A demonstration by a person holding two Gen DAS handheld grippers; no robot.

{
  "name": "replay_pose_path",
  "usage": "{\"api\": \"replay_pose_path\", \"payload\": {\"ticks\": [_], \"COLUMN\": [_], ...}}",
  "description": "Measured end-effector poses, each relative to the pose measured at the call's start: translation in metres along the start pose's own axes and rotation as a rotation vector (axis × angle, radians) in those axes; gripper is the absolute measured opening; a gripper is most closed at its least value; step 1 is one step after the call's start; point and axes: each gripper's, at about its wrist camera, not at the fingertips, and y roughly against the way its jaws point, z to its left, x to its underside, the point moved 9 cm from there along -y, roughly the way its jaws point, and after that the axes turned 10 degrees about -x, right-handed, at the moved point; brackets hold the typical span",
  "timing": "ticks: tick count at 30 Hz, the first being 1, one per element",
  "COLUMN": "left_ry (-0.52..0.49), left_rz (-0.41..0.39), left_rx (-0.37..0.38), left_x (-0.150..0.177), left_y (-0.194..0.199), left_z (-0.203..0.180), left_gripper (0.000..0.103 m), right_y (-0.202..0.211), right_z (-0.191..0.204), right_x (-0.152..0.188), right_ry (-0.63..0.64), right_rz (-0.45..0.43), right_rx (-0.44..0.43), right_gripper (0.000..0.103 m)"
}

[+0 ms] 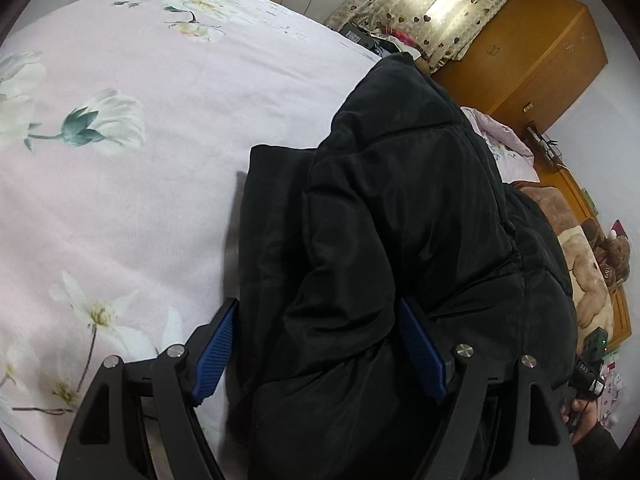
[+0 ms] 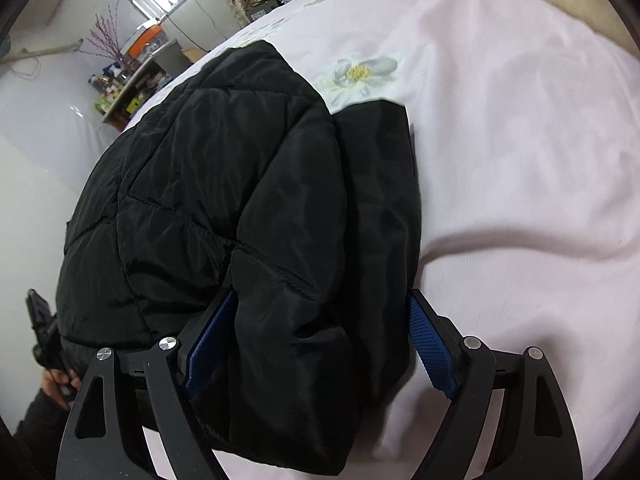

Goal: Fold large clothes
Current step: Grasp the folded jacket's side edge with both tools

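A black quilted padded jacket (image 1: pixel 400 220) lies folded into a thick bundle on a pink floral bed sheet (image 1: pixel 120 180). My left gripper (image 1: pixel 316 312) has its blue-padded jaws spread wide around the near left edge of the bundle. The jacket (image 2: pixel 240 200) also shows in the right wrist view. My right gripper (image 2: pixel 320 300) has its jaws spread wide around the near right edge of the bundle, the fabric filling the gap. Neither pair of pads visibly pinches the fabric.
The sheet (image 2: pixel 520 160) spreads around the jacket. A brown plush blanket (image 1: pixel 576 264) lies at the bed's head by a wooden wardrobe (image 1: pixel 532 48). A cluttered shelf (image 2: pixel 132 84) and curtained window (image 1: pixel 432 4) stand beyond the bed.
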Motion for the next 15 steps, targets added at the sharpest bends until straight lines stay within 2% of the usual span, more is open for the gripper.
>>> {"api": "replay_pose_path", "payload": {"ticks": [8,9,10,12,15], "left_ry": [-0.014,-0.009,-0.003,0.011,0.018], "left_rz": [0.018,0.019,0.021,0.018,0.005], "left_rx": [0.006,0.013,0.020,0.037,0.061], "left_x": [-0.013,-0.012,-0.011,-0.006,-0.001], "left_y": [-0.012,-0.011,-0.010,-0.006,-0.006], "left_z": [-0.005,-0.004,-0.004,-0.001,0.004], "left_gripper": [0.086,0.086,0.085,0.084,0.084], "right_y": [-0.018,-0.018,-0.015,-0.009,-0.005], "right_z": [-0.003,-0.001,0.003,0.011,0.012], "right_x": [-0.007,-0.006,-0.004,-0.001,0.005], "right_ry": [-0.027,-0.024,-0.017,0.008,0.011], "right_rz": [0.042,0.041,0.037,0.029,0.029], "right_rx": [-0.062,-0.064,-0.076,-0.071,-0.079], "right_gripper": [0.084,0.079,0.070,0.061,0.059]}}
